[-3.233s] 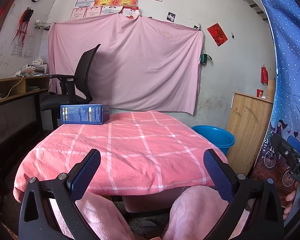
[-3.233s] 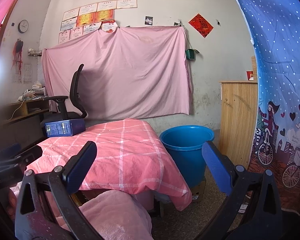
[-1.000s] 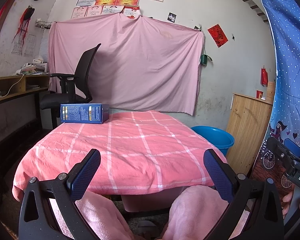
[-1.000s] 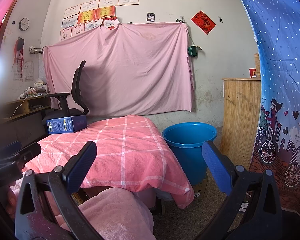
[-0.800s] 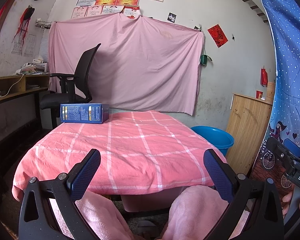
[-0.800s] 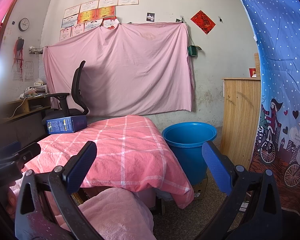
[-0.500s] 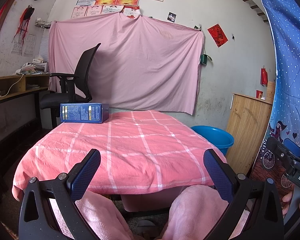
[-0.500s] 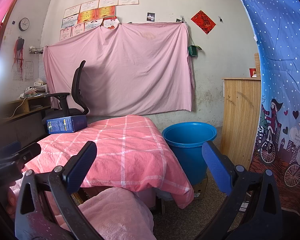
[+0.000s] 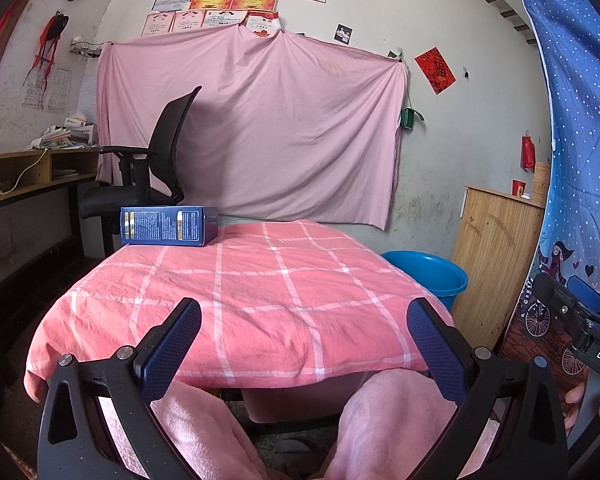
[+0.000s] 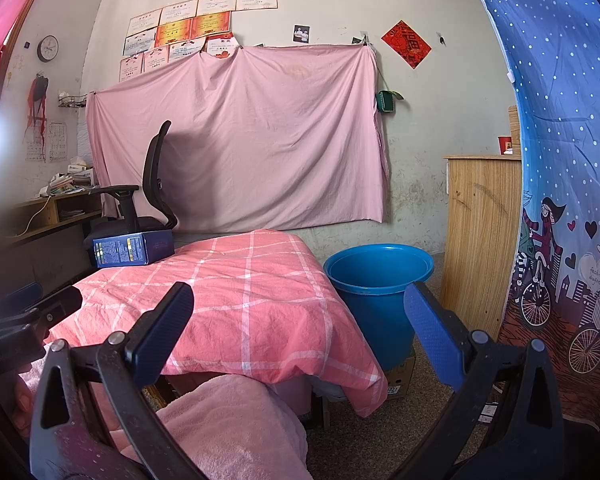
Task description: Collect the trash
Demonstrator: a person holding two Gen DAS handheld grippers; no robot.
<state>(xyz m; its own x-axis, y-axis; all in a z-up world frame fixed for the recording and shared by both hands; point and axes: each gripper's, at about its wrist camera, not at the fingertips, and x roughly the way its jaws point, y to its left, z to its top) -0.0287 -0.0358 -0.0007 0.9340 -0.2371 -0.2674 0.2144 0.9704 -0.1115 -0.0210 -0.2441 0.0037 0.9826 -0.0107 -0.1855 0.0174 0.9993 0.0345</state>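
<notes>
- Box (image 9: pixel 169 226), dark blue with printed text, lies on its long side at the far left corner of the table (image 9: pixel 260 300), left of centre in the left wrist view and at mid-left in the right wrist view (image 10: pixel 134 248); nothing touches it.
- Table wears a pink checked cloth, with the box the only thing on it.
- Chair (image 9: pixel 156 168), black, stands just behind the box, in front of a pink sheet (image 9: pixel 256 128) hung on the wall.
- Left gripper (image 9: pixel 304 344) fills the lower part of its view, jaws spread wide and holding nothing, its blue pads (image 9: pixel 172 344) framing the near table edge, well short of the box.
- Pink fleece-covered knees (image 9: pixel 384 420) show under the gripper at the bottom of the frame.
- Bucket (image 10: pixel 378 292), blue, stands on the floor just right of the table, right of centre in the right wrist view; the left wrist view shows only part of it (image 9: pixel 432 276), behind the table's right edge.
- Right gripper (image 10: pixel 298 324) sits low in its frame, jaws likewise wide and holding nothing, aimed between the table's near right corner and the bucket.
- Cabinet (image 10: pixel 480 240), wooden, stands right of the bucket, with a blue curtain (image 10: pixel 560 160) at the far right edge.
</notes>
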